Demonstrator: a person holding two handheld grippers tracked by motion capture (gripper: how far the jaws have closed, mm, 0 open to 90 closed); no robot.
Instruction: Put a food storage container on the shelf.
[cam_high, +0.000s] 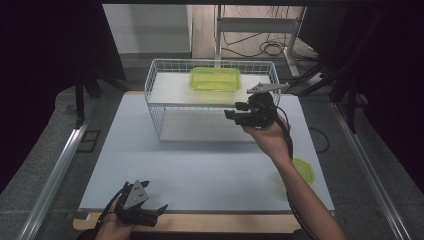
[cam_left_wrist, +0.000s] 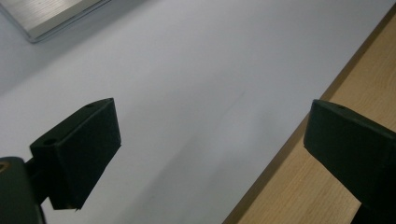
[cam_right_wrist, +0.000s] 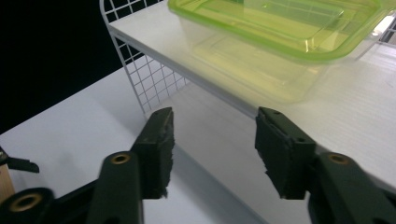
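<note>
- Bench (cam_high: 200, 170) first, at the near edge – the left gripper (cam_high: 142, 202) rests low over the near-left corner, jaws wide apart with nothing between them.
- Lid-like green piece (cam_high: 305, 170) lies flat near the bench's right edge, partly hidden behind the forearm.
- Right gripper (cam_high: 235, 111) is held up at mid-depth, in front of the wire shelf rack (cam_high: 160, 95); its jaws stand apart, empty, aimed at the upper shelf.
- Green container (cam_right_wrist: 280, 42) sits on the rack's upper shelf, right of centre, clear of the jaws – not touched.
- It looks like thin clear plastic: light, probably a bit springy, smooth and likely slippery. The protruding green rim on the near side seems the best place to pinch, gently, so the wall doesn't buckle.
</note>
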